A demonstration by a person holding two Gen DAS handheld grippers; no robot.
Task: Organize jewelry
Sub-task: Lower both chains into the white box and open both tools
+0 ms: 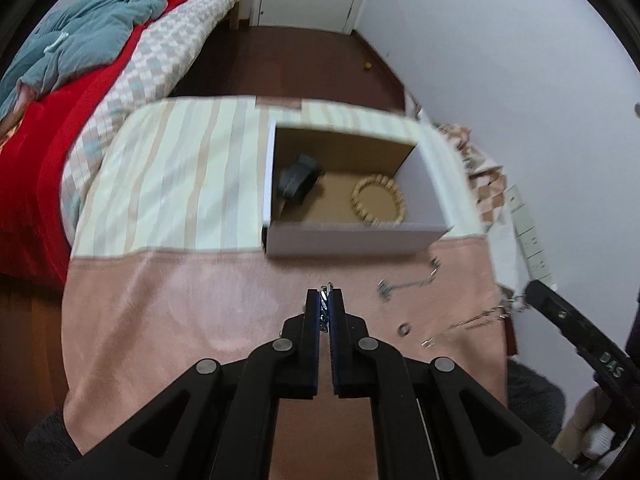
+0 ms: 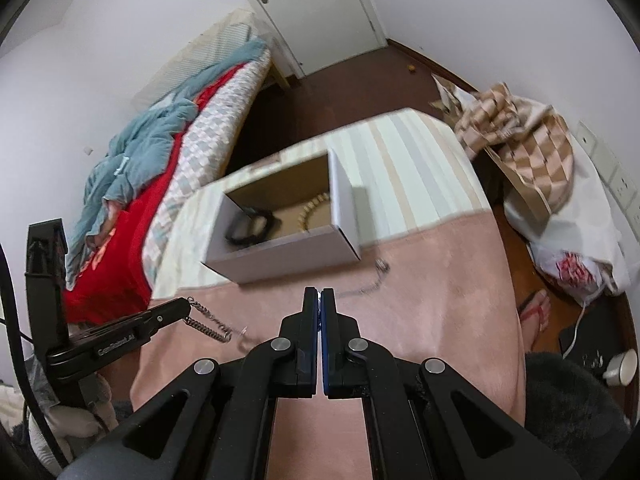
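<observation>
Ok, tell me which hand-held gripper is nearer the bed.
Left. The left hand-held gripper is over the pink cloth, on the side of the bed; the right hand-held gripper is beyond it, toward the wall.

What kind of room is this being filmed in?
Most likely a bedroom in a home: an unmade bed with a red and checked cover stands beside the cloth-covered table, a white door is behind it, and wall sockets are nearby.
</observation>
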